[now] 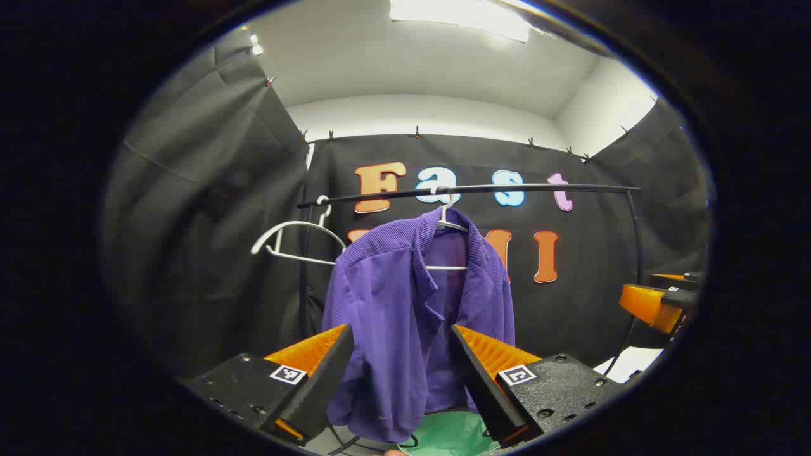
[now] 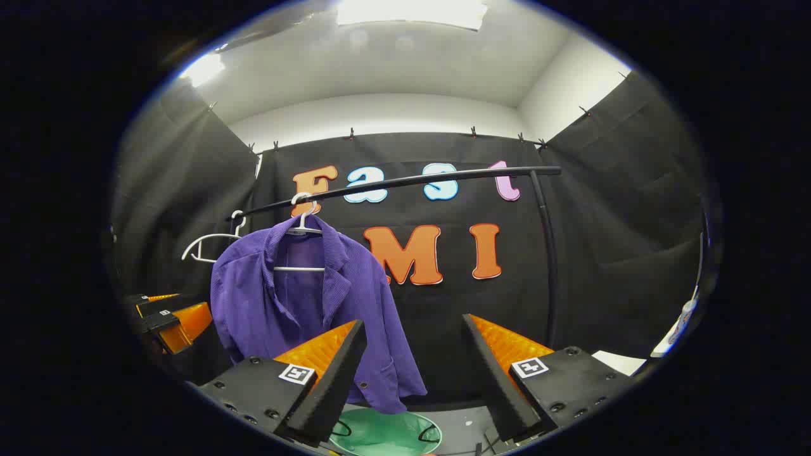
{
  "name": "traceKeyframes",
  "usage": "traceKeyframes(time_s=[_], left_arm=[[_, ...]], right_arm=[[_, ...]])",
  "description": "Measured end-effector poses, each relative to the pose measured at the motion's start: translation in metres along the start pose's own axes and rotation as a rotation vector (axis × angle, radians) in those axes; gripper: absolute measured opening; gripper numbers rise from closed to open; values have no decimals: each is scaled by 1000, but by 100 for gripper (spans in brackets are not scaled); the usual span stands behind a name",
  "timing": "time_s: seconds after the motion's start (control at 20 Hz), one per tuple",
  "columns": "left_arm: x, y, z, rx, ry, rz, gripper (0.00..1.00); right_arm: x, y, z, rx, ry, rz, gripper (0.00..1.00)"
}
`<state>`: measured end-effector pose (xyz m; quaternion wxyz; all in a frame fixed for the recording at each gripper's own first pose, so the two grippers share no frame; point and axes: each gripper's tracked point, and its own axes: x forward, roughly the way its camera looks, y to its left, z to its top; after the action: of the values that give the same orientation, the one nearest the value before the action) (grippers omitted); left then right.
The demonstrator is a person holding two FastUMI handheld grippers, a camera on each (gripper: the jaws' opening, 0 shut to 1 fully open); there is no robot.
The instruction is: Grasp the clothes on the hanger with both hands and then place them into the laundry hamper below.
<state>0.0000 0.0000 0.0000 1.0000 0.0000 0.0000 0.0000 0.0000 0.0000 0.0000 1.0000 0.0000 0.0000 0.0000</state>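
Both claws spread wide, left claw [image 1: 400, 370] and right claw [image 2: 412, 370] short of the purple shirt [image 1: 412, 316]; risk of snagging the white hanger [image 1: 447, 218] and missing the green hamper [image 2: 386, 434].

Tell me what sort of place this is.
Most likely a staged recording booth, not a real laundry room. Black cloth is clipped up as walls, a purple shirt hangs from a black rail beside an empty white hanger, and a green hamper sits below.

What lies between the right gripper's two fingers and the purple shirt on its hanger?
Nothing: in the right gripper view, bare space separates the open right gripper from the purple shirt.
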Motion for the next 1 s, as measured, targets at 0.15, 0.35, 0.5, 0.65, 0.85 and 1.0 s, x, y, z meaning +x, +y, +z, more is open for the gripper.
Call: traceKeyframes(time_s=[0.15, 0.35, 0.5, 0.65, 0.85, 1.0], left_arm=[[29, -1, 5, -8, -41, -65, 99], [49, -4, 8, 23, -54, -75, 95], [54, -2, 3, 110, -54, 47, 91], [48, -16, -12, 92, -13, 187, 91], [39, -29, -35, 98, 50, 346, 95], [36, -37, -43, 117, 82, 331, 95]], right_arm=[[33, 40, 1, 19, 1, 2, 97], [70, 49, -11, 46, 19, 33, 95], [104, 49, -19, 11, 12, 138, 95], [131, 48, -24, 16, 9, 293, 95], [155, 44, -42, 63, 71, 461, 95], [173, 38, -48, 74, 107, 450, 95]])
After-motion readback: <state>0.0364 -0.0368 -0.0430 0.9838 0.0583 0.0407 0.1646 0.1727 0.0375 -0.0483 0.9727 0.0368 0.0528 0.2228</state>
